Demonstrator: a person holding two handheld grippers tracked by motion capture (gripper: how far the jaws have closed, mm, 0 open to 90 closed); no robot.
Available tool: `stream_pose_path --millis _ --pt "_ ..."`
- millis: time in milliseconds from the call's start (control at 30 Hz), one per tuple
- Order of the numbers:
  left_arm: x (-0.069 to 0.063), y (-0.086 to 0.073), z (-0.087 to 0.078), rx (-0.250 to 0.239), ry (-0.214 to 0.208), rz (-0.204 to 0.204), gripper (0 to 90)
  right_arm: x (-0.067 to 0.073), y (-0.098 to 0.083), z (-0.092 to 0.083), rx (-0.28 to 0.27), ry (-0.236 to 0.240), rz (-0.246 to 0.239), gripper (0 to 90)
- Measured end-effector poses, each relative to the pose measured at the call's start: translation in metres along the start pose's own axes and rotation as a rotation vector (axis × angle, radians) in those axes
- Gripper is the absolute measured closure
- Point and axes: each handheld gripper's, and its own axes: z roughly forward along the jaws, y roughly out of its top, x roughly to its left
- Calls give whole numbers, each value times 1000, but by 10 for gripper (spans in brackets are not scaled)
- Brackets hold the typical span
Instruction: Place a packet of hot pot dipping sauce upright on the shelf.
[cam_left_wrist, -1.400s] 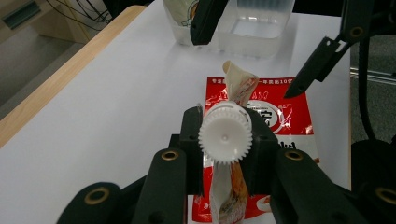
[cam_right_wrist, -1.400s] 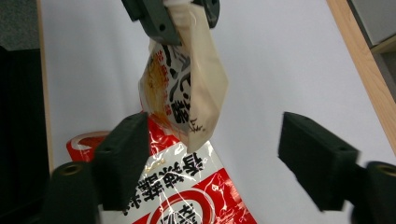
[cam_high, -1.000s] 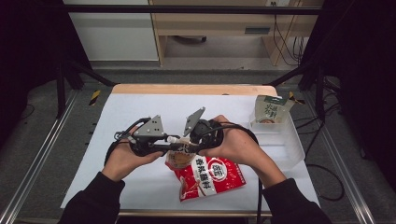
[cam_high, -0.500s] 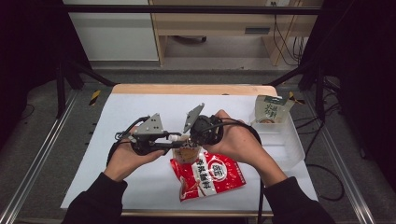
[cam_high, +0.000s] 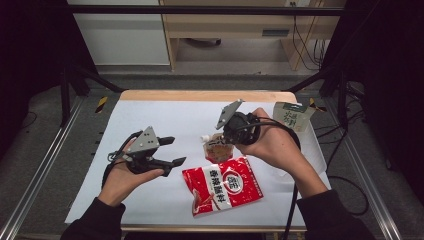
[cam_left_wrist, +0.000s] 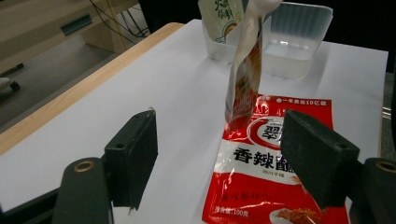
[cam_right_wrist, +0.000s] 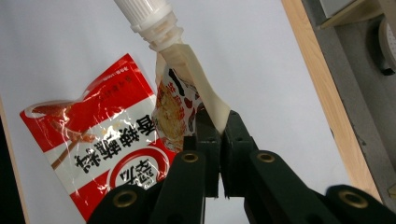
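Observation:
My right gripper (cam_right_wrist: 218, 135) is shut on the edge of a small spouted pouch (cam_right_wrist: 175, 107) with a white screw cap (cam_right_wrist: 144, 14). It holds the pouch (cam_high: 216, 146) above the white table. Just in front of it a red seasoning packet (cam_high: 222, 185) lies flat. My left gripper (cam_high: 175, 150) hovers to the left of both. Its jaws have just been opening and stand open, with nothing between them. In the left gripper view the pouch (cam_left_wrist: 245, 70) hangs beyond the gripper (cam_left_wrist: 215, 163), over the red packet (cam_left_wrist: 275, 186).
A clear plastic container (cam_left_wrist: 299, 32) stands at the table's right side, with a green and white pouch (cam_high: 290, 115) upright in it. The table's wooden far edge (cam_high: 200, 95) runs behind. Metal frame rails flank the table on both sides.
My left gripper let go of the pouch, opened and drew away to the left. My right gripper rose and shifted right with the pouch.

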Motion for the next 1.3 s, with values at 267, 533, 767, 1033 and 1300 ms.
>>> stream_pose_path --millis 267,533,767,1033,1300 --pt "12 -10 -3 -4 30 -46 273 -12 -12 -10 -5 -27 29 882" --pt "14 -18 -6 18 78 -36 222 -26 -19 -24 -10 -54 46 882" --pt "18 -36 -9 47 124 -58 145 -37 -36 -44 -19 -90 76 882" --pt "22 -71 -27 52 194 -108 116 -45 -66 -66 -33 -134 132 881" --pt "35 -98 -41 28 244 -176 98 -54 -89 -84 -28 -168 161 881"
